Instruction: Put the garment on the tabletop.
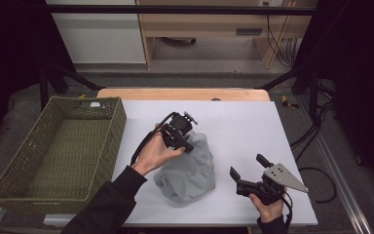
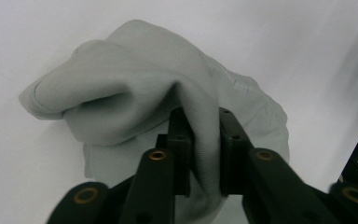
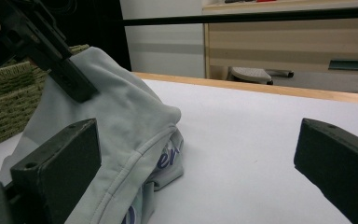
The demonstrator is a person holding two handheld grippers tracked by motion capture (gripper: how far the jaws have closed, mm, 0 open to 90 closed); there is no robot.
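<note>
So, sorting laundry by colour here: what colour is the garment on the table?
Pale grey garment with purple lettering, clearest in the right gripper view.

The high view looks forward and down from above the person's side, taking in the whole white worktop (image 1: 243, 122), with the basket (image 1: 53, 146) at the left of the frame and the floor and furniture along the top. The left gripper view sits very close, looking down along its own tongs (image 2: 204, 154) onto the grey garment (image 2: 135, 88) at frame centre. The right gripper view rides low, near the worktop (image 3: 251, 140), facing level across it. All three share the garment (image 3: 116, 116); the right gripper view and the high view also share the basket (image 3: 4, 98).
</note>
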